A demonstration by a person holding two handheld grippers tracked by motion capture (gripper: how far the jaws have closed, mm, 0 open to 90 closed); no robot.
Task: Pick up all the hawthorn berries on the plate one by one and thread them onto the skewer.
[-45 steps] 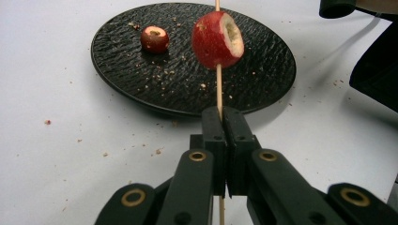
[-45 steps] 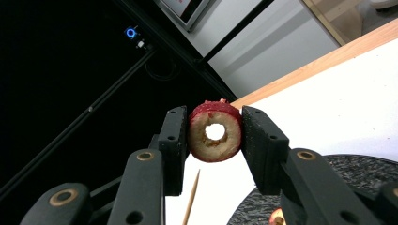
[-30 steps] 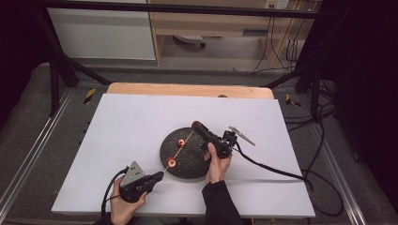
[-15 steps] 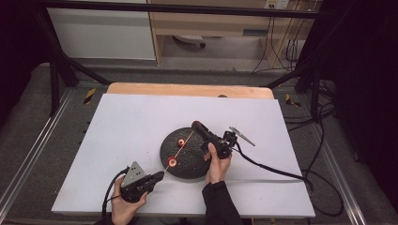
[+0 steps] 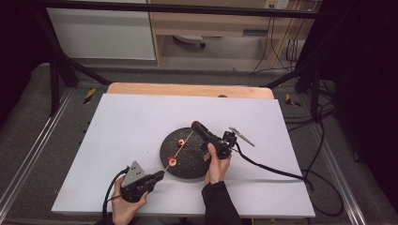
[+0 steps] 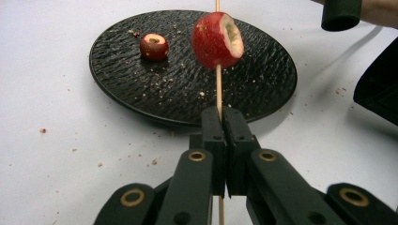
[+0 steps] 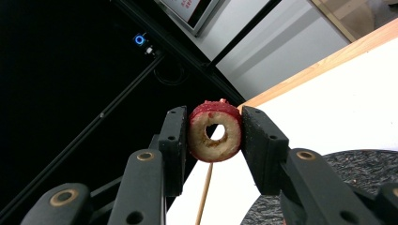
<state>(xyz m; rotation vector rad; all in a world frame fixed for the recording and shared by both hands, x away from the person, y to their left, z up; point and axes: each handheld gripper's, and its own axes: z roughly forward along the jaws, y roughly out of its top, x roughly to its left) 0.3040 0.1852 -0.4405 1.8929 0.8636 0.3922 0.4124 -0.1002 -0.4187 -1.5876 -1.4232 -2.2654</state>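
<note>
A thin wooden skewer (image 6: 218, 89) sticks out of my left gripper (image 6: 219, 113), whose jaws are shut on it. A red cored fruit piece (image 6: 217, 40) is threaded on the skewer above a black round plate (image 6: 263, 89). A second red piece (image 6: 154, 47) lies on the plate. My right gripper (image 7: 214, 129) is shut on a red fruit ring (image 7: 215, 137) with a hole through its middle, and the skewer (image 7: 204, 194) runs just below it. From above, the left gripper (image 5: 158, 175) sits at the plate's (image 5: 197, 164) near left edge and the right gripper (image 5: 195, 125) reaches over its far side.
Crumbs are scattered over the white tabletop (image 5: 131, 126) around the plate. A wooden edge (image 5: 187, 90) borders the table's far side. The right gripper's black cable (image 5: 272, 171) trails off to the right. Black frame rails stand at both sides.
</note>
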